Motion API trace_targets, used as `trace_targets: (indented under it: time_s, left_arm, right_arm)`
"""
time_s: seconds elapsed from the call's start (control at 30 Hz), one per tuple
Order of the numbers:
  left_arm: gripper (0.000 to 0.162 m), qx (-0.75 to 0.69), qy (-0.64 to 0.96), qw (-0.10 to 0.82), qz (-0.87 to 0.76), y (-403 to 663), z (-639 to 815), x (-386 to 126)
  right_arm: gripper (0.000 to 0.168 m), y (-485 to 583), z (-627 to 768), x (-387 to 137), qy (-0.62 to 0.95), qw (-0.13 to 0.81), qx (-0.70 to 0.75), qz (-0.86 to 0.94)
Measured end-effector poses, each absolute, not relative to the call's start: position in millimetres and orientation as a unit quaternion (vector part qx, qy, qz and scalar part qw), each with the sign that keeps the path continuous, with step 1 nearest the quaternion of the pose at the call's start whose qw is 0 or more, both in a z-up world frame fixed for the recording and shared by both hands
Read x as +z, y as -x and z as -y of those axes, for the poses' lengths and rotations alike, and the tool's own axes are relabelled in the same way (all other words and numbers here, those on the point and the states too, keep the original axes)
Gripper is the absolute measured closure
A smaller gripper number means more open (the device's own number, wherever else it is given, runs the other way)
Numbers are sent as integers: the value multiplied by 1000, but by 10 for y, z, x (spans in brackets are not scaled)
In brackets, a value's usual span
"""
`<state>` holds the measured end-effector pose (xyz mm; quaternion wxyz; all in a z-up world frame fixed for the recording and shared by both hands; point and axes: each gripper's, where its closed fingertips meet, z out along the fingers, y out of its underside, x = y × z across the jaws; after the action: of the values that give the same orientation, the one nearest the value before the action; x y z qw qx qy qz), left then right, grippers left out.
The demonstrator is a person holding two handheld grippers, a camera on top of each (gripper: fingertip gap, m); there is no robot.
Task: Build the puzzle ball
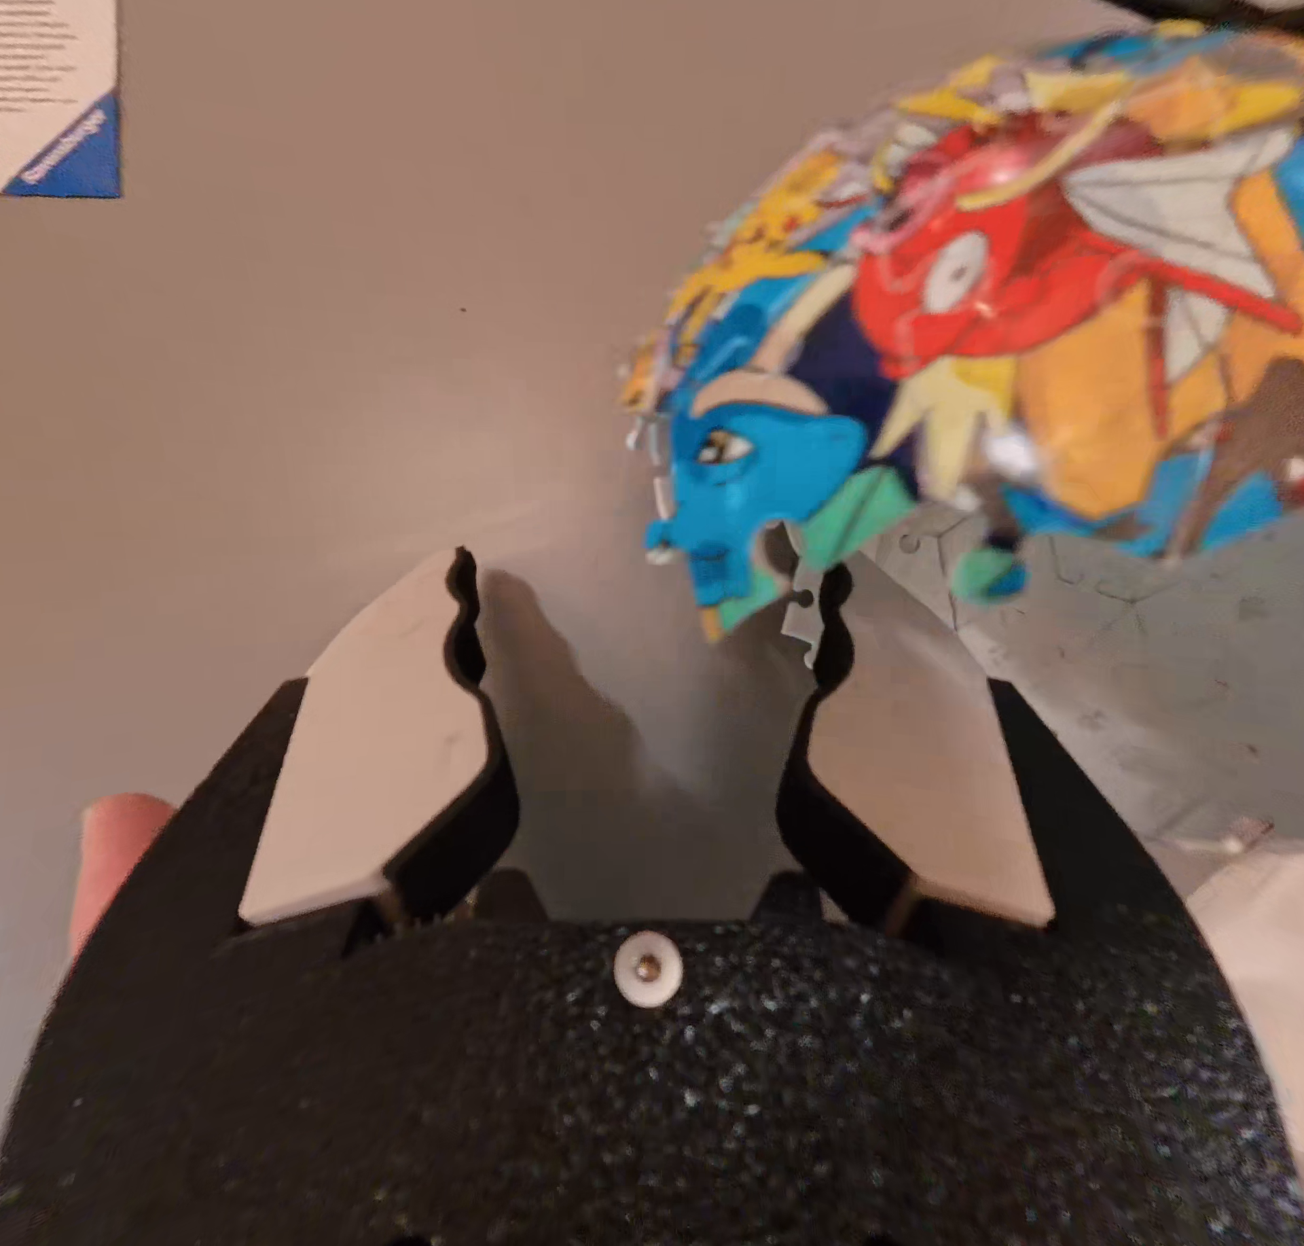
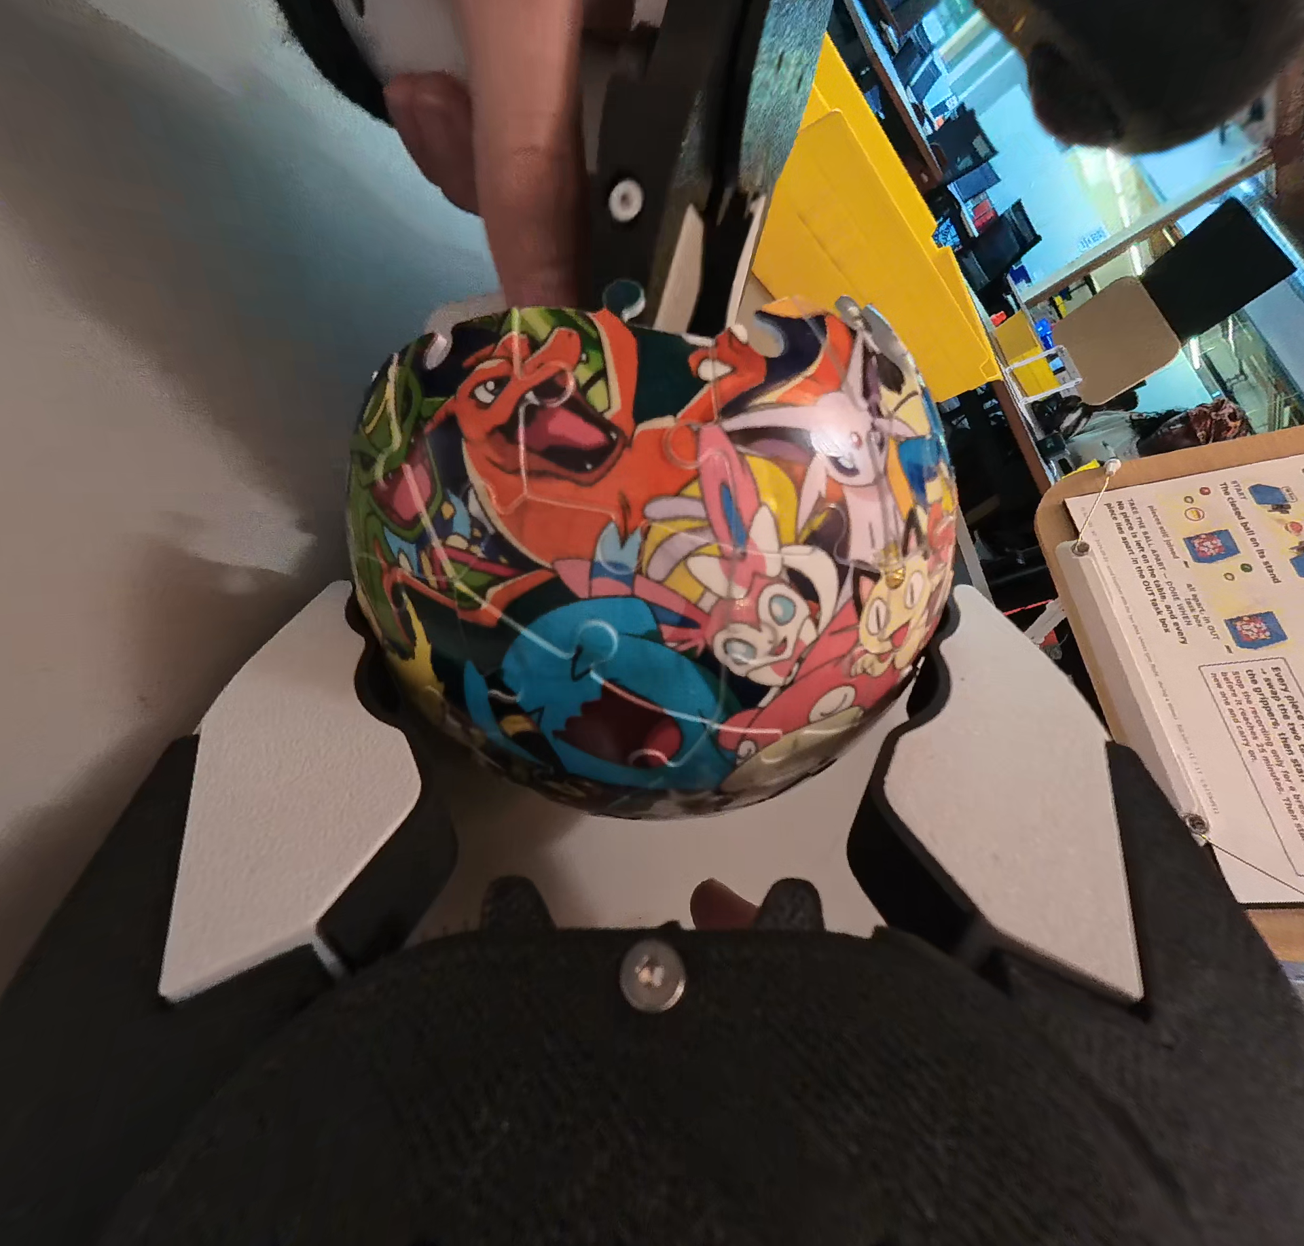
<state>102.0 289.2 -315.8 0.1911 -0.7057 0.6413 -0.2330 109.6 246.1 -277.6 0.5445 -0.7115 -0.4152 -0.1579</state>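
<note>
Handling looks delicate: the glossy, hollow, cartoon-printed plastic puzzle ball (image 2: 649, 563), likely light and slippery with an unfinished jagged rim, sits cradled at its widest girth between the right gripper (image 2: 649, 647) fingers, while the left gripper (image 1: 649, 619) fingers are spread and empty beside its rim.

1. the place looks like a lab or workshop space, not a home.
2. a plain grey table (image 1: 353, 365) serves as the work surface.
3. a printed instruction sheet (image 2: 1199, 647) is fixed to a wooden board (image 2: 1058, 499) at the right.
4. yellow bins (image 2: 868, 224) sit beside the table.
5. behind them run long shelves (image 2: 938, 83) packed with dark boxes, under bright light.
6. a chair (image 2: 1115, 344) stands farther back.
7. a leaflet with a blue corner (image 1: 63, 83) lies on the table.
</note>
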Motion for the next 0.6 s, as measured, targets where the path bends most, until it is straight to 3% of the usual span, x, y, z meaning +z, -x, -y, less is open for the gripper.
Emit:
trace_targets:
  time_s: [0.2,0.27,0.33,0.53,0.6]
  left_arm:
    - [69,-306,724,122,-606,-924,-2780,-3088]
    - [97,-358,675,103,-637,-821,-2635,-3010]
    - [100,-377,628,108,-672,-684,-2585,-2998]
    - [147,-418,560,146,-701,-726,-2408,-3000]
    - [155,-395,545,179,-718,-810,-2413,-3045]
  right_arm:
    - [26,-1087,-2458,-2778,709,542,-163,421]
    - [26,-1094,-2444,-2781,708,540,-163,425]
    - [26,-1104,-2433,-2783,708,539,-162,426]
    - [26,-1105,-2438,-2783,709,540,-158,425]
    - [26,-1102,-2438,-2784,708,539,-160,427]
